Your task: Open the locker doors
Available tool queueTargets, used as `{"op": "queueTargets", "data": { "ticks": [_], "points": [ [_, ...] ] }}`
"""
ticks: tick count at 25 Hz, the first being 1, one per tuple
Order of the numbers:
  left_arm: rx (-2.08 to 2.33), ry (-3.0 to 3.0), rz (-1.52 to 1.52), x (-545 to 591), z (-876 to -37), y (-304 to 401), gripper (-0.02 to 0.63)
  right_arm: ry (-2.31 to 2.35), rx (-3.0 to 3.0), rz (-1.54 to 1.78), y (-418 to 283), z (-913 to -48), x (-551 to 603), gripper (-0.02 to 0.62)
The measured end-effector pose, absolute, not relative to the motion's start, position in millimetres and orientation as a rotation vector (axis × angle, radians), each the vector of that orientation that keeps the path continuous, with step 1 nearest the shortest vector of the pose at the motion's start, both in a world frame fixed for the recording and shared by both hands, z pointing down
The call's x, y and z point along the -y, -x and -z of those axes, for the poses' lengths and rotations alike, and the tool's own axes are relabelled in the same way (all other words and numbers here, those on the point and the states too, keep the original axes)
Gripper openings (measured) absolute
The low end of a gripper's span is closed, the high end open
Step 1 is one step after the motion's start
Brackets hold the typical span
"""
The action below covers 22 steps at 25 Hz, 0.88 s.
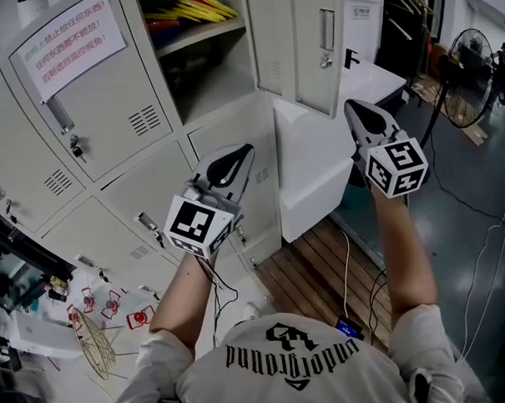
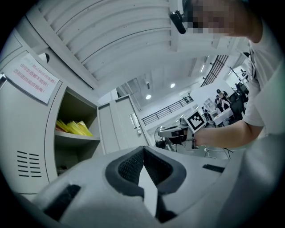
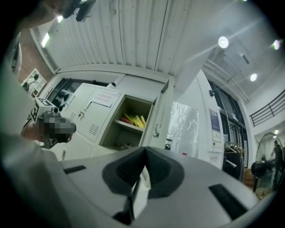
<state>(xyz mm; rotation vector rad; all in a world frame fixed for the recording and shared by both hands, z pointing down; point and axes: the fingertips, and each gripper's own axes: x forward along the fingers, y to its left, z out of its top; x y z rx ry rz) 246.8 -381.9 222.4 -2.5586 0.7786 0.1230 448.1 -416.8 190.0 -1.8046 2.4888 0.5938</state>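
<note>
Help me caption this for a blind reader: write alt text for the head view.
Seen from above, a person points the left gripper and right gripper, jaws shut and empty, at a bank of lockers. One locker door stands open, showing yellow items inside; doors left of it are closed.

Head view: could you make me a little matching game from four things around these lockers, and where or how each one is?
Things:
1. locker door with handle
2. yellow items
3. paper notice
4. fan

Place or state:
A. far right, away from the lockers
B. swung open
C. on a closed door
D. lying on a shelf

Pairs: 1-B, 2-D, 3-C, 4-A.
</note>
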Motion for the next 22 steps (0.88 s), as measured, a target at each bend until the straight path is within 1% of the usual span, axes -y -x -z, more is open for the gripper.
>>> {"op": "queueTargets", "data": {
  "ticks": [13, 18, 22],
  "points": [
    [-1.032, 2.489, -0.070, 311, -235, -174, 0.008, 1.480, -2.682, -0.547, -342, -220, 368, 0.005],
    [-1.163, 2.427, -0.040, 292, -231, -124, 0.008, 1.326, -2.746, -0.538, -282, -223, 359, 0.028],
    [-1.244, 2.377, -0.022, 279, -227, -84, 0.008, 1.207, -2.784, -0.526, -235, -221, 353, 0.063]
  ]
}}
